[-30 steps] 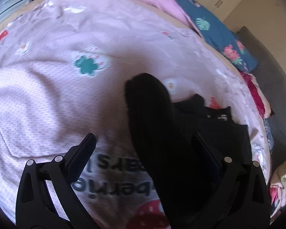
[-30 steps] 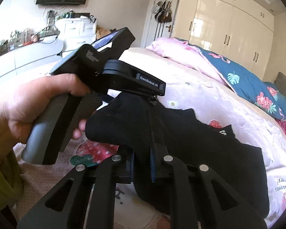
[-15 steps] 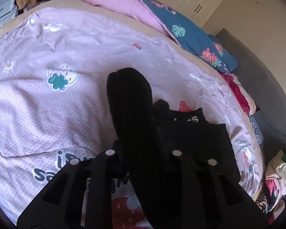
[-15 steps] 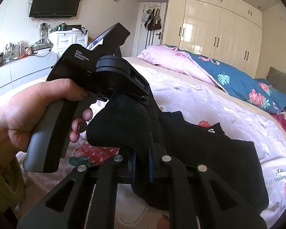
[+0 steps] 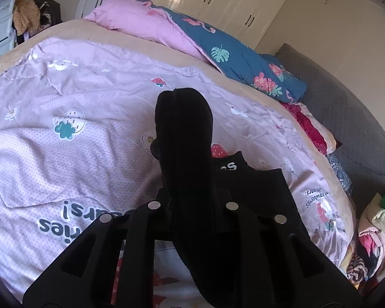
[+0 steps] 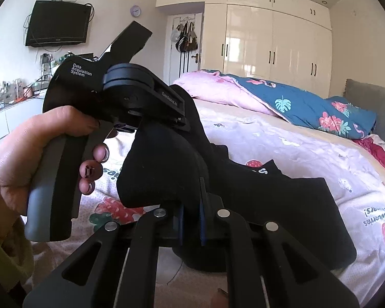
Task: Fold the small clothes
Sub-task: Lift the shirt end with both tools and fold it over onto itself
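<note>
Left wrist view: the left tool is clamped on a black sock, whose toe end stands up ahead of its tips while the rest hangs down between the two sides. Just beyond and to the right of that tool, more black clothing (with a scrap of white lettering) lies on the lilac printed quilt that covers the bed. Farther ahead are a pink pillow and a blue floral duvet, and to the far right a heap of mixed clothes lies off the bed's edge.

Right wrist view: the right tool is closed on the lower part of the same black sock, the fabric pinched between its blue-edged pads. Directly ahead of it, a bare hand grips the handle of the left tool, which bites the sock's upper part, so the sock is held above the bed between both tools. The black clothing spreads over the quilt to the right of the right tool.
</note>
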